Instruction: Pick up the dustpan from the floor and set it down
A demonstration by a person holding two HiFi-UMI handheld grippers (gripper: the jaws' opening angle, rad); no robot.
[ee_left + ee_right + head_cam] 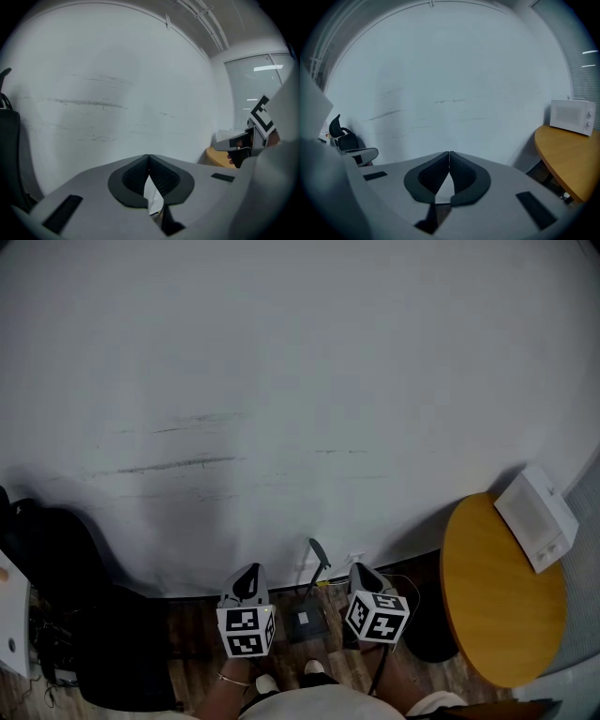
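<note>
A white wall (pixel 281 381), scuffed with a few dark streaks, fills most of every view. A strip of dark wood floor (pixel 197 652) runs along its foot.

The left gripper (pixel 149 157) has its jaws closed. The ribbed pads meet at the tips with nothing between them, and only wall shows beyond. The right gripper (pixel 449 153) is the same, with its tips touching and nothing held. In the head view the two are side by side and apart, both aimed at the wall and tipped somewhat down. Each carries a marker cube (pixel 247 629) at the end nearer the person.

The dustpan (pixel 306 620) is in neither gripper. It lies on the floor close to the wall, and in the head view it shows between the two grippers. Its dark pan is flat and its handle rises at a tilt toward the wall. The toes of the person's shoes (pixel 267 681) show just below it in that view.

To the right stands a round table (pixel 502 606) of orange-brown wood. A white microwave (pixel 536 518) sits at its far edge by the wall. To the left, against the wall, is a black chair (pixel 56 559).

In the left gripper view the right gripper's cube shows at the right edge, in front of the table. In the right gripper view the chair shows small at the left, and the table and microwave show at the right.
</note>
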